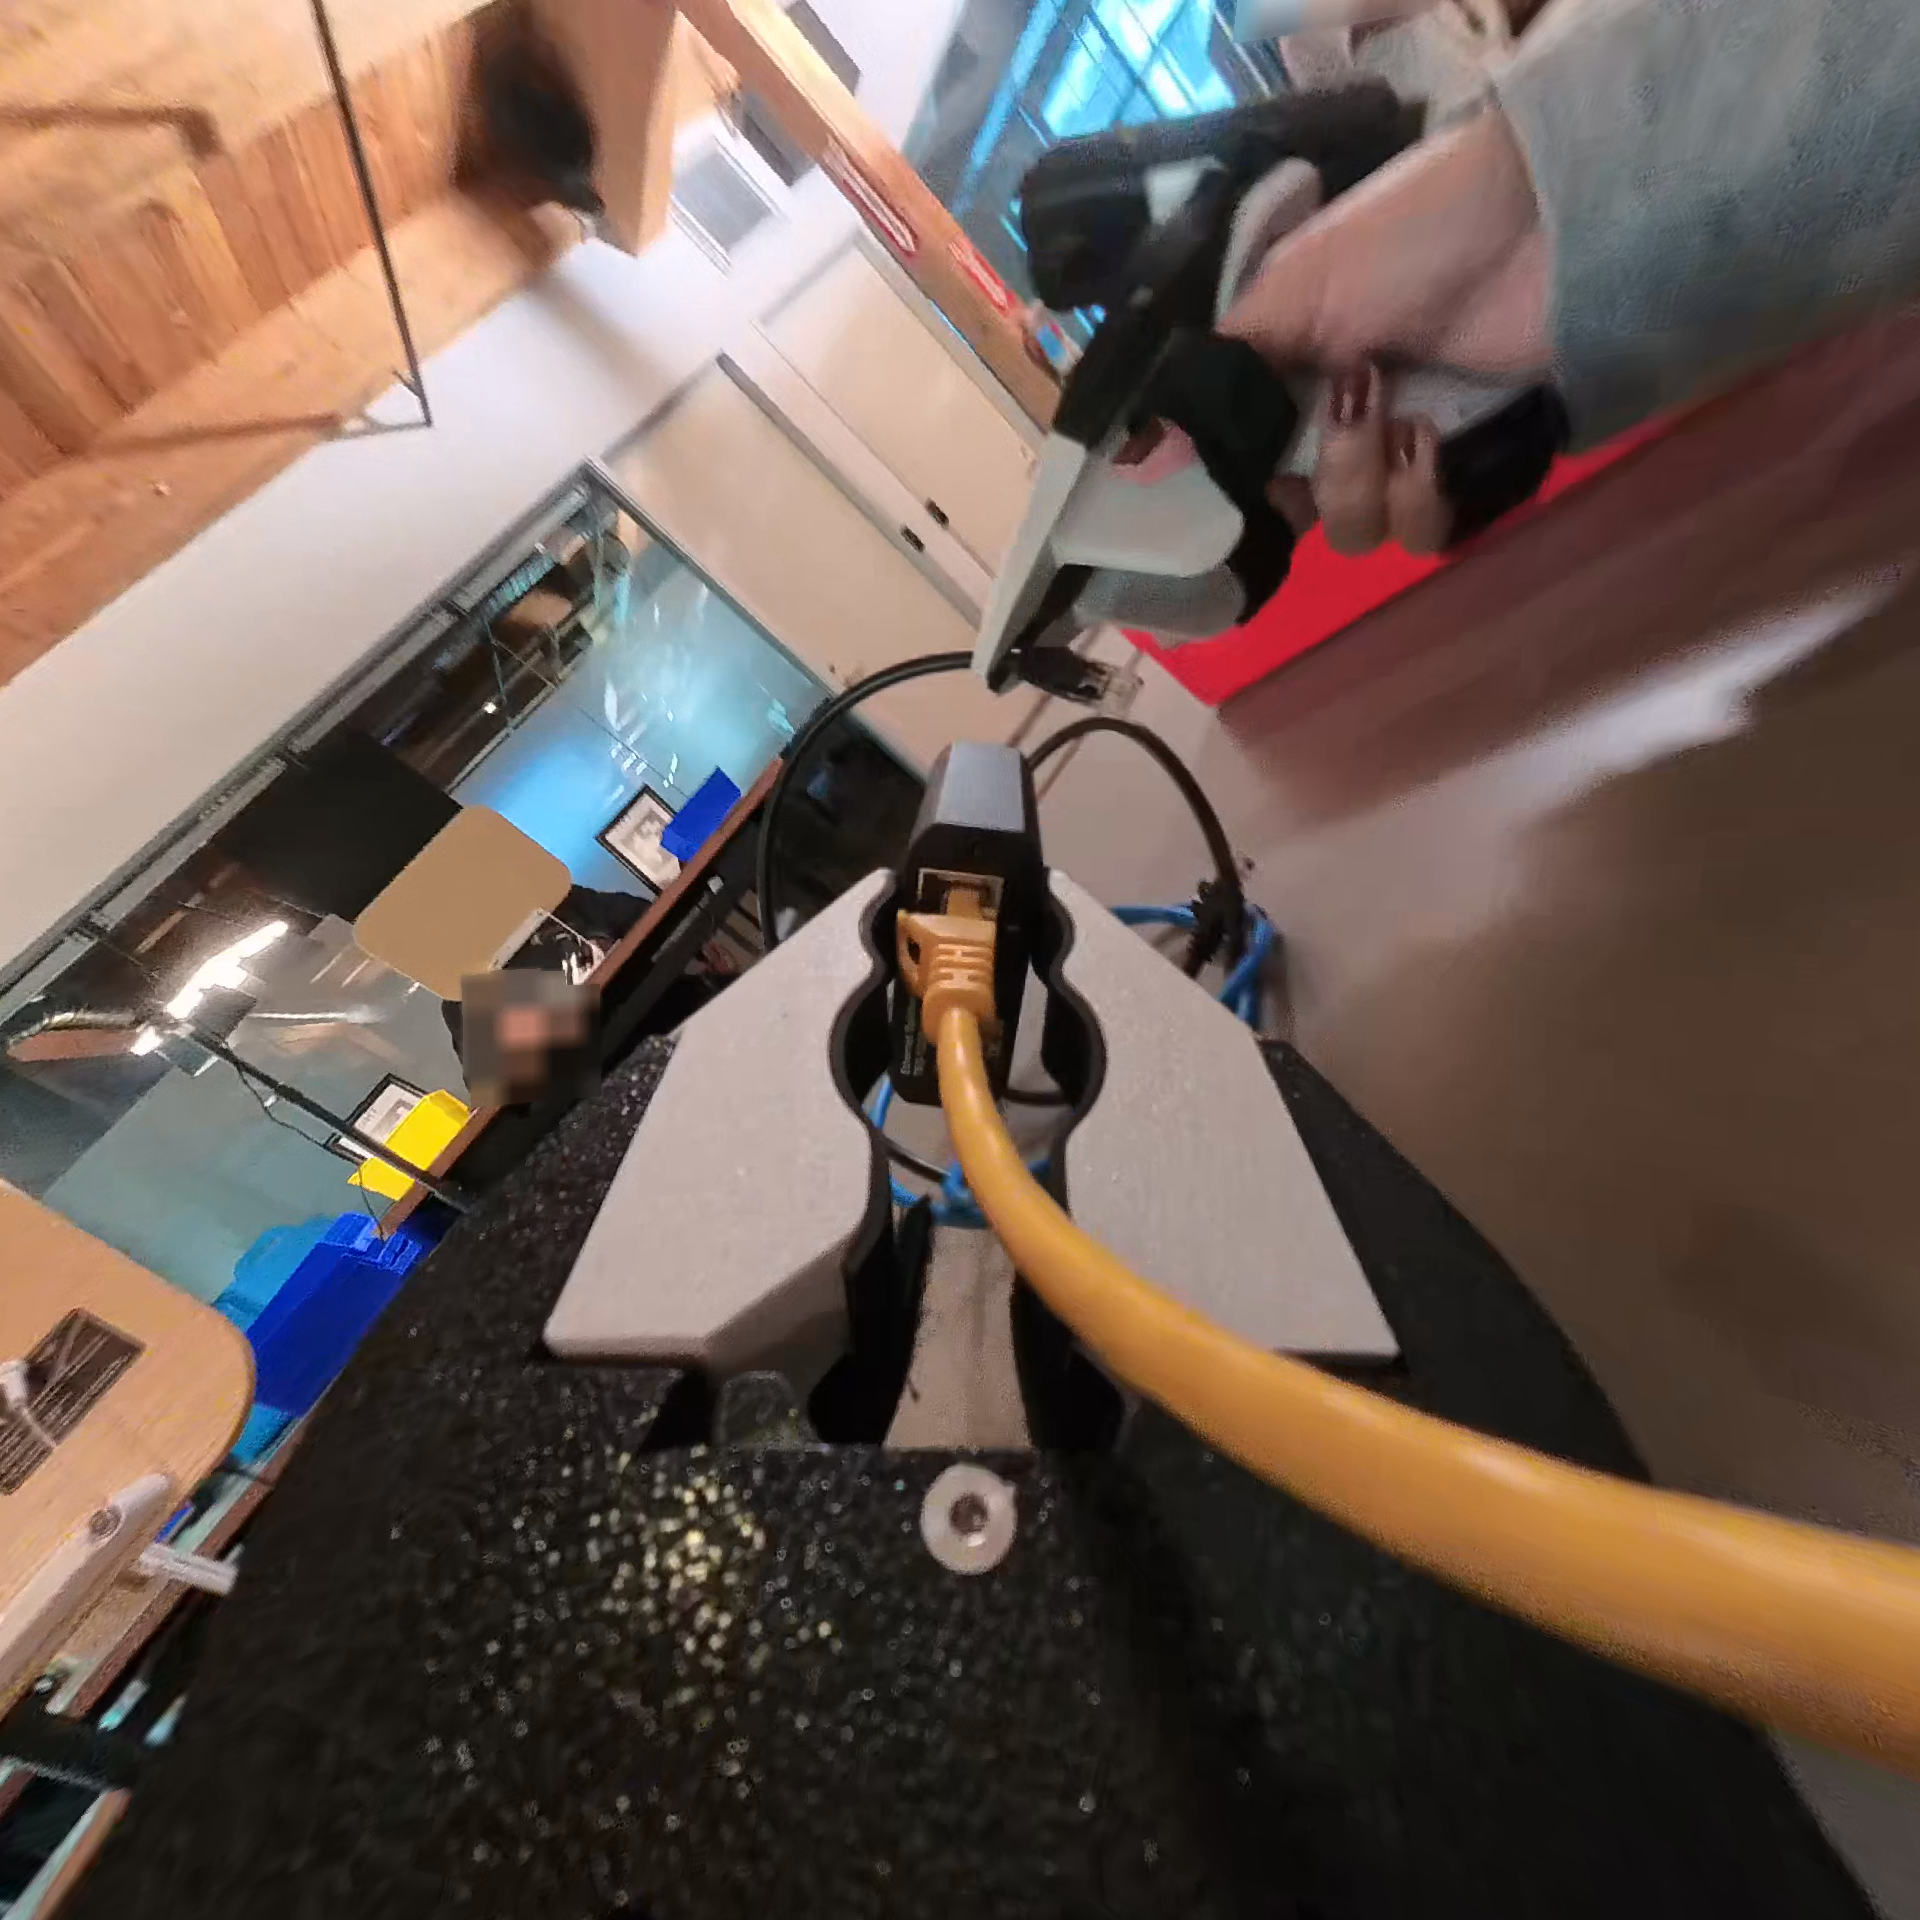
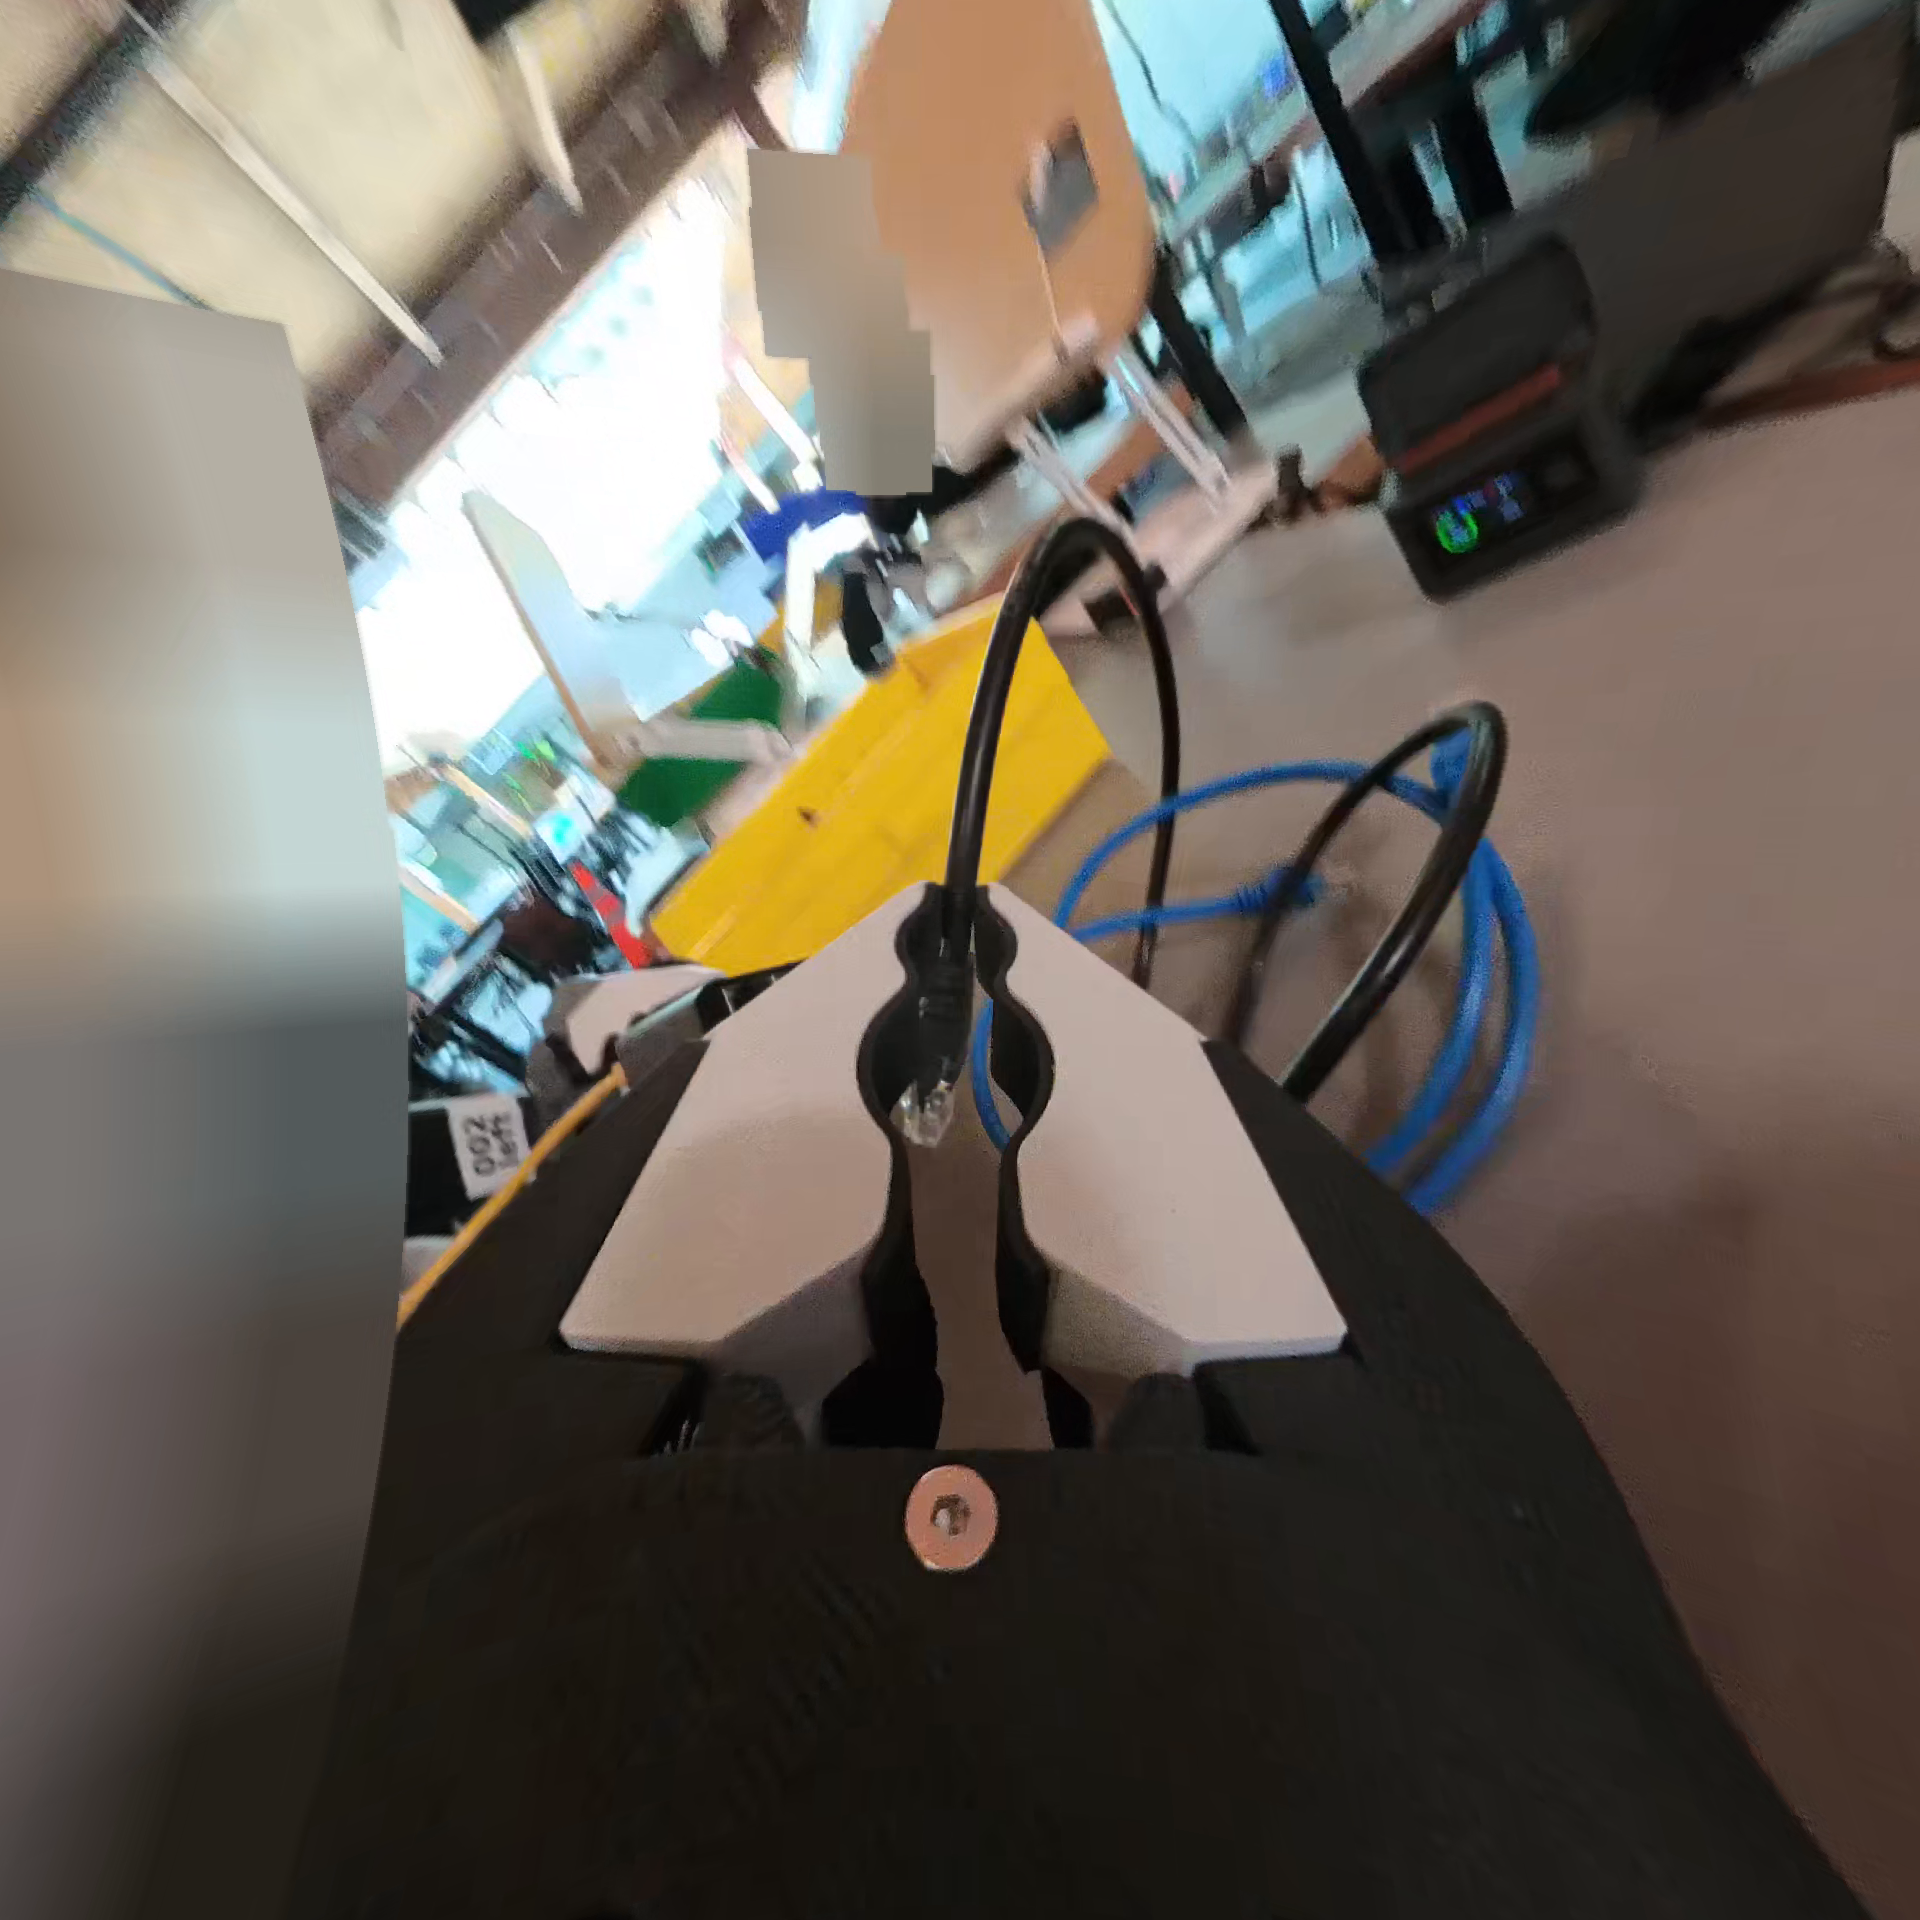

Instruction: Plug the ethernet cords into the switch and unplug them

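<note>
In the left wrist view my left gripper [image 1: 966,899] is shut on a small black switch [image 1: 971,810], held upright between the fingers. A yellow ethernet cord [image 1: 1143,1299] is plugged into the switch's near port and trails off to the lower right. My right gripper [image 1: 1023,665] hovers above and behind the switch, held by a hand. It is shut on the plug [image 1: 1075,670] of a black ethernet cord. In the right wrist view the right gripper [image 2: 951,904] pinches that black plug [image 2: 935,997]. The plug's clear tip points back toward the camera, and the black cord [image 2: 997,675] arches up and away.
A coiled blue ethernet cord [image 2: 1496,987] lies on the brown table [image 2: 1714,1039], with a loop of black cord across it. A yellow bin [image 2: 883,810] stands behind the gripper. A black power station [image 2: 1486,436] sits at the far right. Blue and yellow bins [image 1: 312,1299] are at the left. Some 11 centimetres of space lies between my two pairs of fingers. The black power station [image 2: 1486,436] lies around 30 centimetres away from my right fingertips.
</note>
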The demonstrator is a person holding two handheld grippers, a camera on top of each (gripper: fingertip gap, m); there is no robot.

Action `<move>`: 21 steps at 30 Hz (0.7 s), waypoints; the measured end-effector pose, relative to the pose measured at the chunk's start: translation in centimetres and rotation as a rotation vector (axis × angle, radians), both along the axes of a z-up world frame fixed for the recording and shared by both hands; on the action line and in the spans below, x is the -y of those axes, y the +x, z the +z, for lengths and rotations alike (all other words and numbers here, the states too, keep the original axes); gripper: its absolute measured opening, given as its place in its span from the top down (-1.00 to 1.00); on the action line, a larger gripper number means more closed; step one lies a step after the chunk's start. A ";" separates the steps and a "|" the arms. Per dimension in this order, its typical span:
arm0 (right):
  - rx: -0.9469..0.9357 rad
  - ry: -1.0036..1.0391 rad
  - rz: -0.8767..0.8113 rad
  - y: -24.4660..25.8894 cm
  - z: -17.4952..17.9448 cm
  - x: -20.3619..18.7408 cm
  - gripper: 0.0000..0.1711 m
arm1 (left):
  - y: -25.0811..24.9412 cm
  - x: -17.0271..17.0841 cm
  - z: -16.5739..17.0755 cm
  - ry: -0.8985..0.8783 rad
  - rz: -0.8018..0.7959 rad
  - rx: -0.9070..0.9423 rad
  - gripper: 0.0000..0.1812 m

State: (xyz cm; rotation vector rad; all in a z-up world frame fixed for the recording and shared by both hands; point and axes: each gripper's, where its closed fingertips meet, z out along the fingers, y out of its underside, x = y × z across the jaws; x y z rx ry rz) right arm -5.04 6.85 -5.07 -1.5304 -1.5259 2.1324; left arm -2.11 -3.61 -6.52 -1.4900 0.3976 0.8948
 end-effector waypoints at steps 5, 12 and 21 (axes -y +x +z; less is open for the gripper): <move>-0.144 -0.030 -0.107 0.8 2.1 1.8 0.97 | 0.3 1.0 2.4 0.119 0.035 -0.055 0.76; -0.035 0.400 0.074 1.3 -3.9 4.0 0.95 | -0.4 0.0 -0.1 -0.018 0.027 -0.004 0.75; -0.249 0.761 0.400 5.2 -7.3 8.8 0.95 | -2.2 -1.3 -4.1 -0.193 0.051 0.287 0.76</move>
